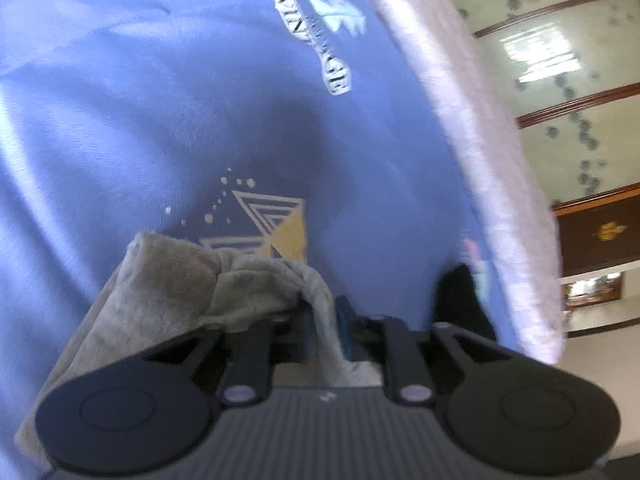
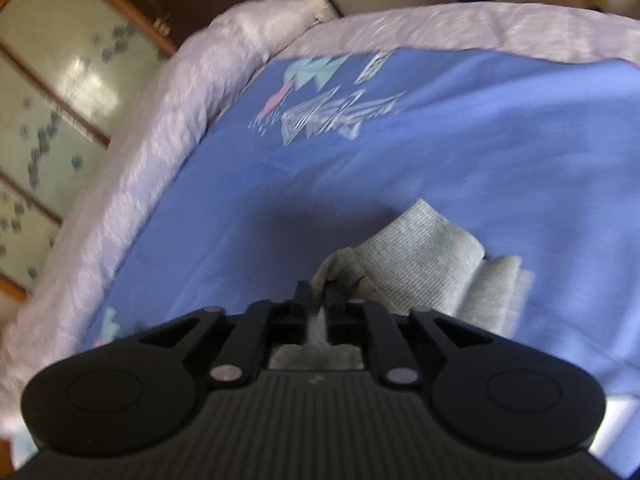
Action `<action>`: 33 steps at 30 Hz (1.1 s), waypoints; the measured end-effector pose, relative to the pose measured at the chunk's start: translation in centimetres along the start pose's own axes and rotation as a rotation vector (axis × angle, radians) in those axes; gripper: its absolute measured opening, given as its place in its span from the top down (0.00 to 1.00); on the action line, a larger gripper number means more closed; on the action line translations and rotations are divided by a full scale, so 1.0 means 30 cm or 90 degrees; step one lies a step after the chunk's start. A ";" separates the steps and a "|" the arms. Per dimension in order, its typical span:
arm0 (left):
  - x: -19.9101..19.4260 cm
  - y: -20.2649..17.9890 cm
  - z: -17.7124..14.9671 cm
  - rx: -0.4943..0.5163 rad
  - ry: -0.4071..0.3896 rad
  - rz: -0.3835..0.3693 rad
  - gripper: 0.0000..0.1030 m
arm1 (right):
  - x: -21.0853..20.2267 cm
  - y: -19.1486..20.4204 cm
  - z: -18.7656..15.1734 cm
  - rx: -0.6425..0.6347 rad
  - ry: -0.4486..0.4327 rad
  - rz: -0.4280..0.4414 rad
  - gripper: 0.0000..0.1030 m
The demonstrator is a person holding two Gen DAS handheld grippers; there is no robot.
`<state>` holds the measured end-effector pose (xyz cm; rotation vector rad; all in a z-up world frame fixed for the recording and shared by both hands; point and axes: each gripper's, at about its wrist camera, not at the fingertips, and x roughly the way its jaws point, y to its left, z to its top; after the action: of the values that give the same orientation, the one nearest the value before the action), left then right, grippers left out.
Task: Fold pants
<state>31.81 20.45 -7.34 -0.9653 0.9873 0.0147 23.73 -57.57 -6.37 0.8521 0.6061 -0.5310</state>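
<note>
Gripping grey pants (image 1: 168, 280) in both claws: left gripper (image 1: 320, 312) and right gripper (image 2: 318, 300) clamping bunched fabric, lifting it just above the blue sheet (image 2: 400, 168).

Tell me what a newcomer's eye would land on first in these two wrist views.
First, the grey pants, bunched low in the middle of each view and pinched by both the right gripper and the left gripper, jaws closed on the cloth. Behind them spreads the blue bedsheet with pale geometric prints, filling most of both pictures. A pale lilac quilted border runs along the sheet's edge, with a flower-patterned wardrobe door beyond it.
</note>
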 end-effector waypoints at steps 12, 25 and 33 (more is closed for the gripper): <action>-0.206 0.039 -0.076 0.045 0.001 -0.066 0.06 | -0.260 -0.270 0.007 0.110 -0.068 0.078 0.51; -0.487 0.260 -0.342 0.061 0.039 -0.090 0.02 | -0.377 -0.480 -0.199 0.175 0.020 0.113 0.49; -0.227 0.268 -0.413 0.006 0.113 -0.071 0.02 | -0.305 -0.397 -0.170 0.128 0.035 0.115 0.43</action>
<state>15.87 19.41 -10.34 -1.0250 1.0939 -0.1716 8.13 -58.26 -9.06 1.1043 0.5247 -0.4093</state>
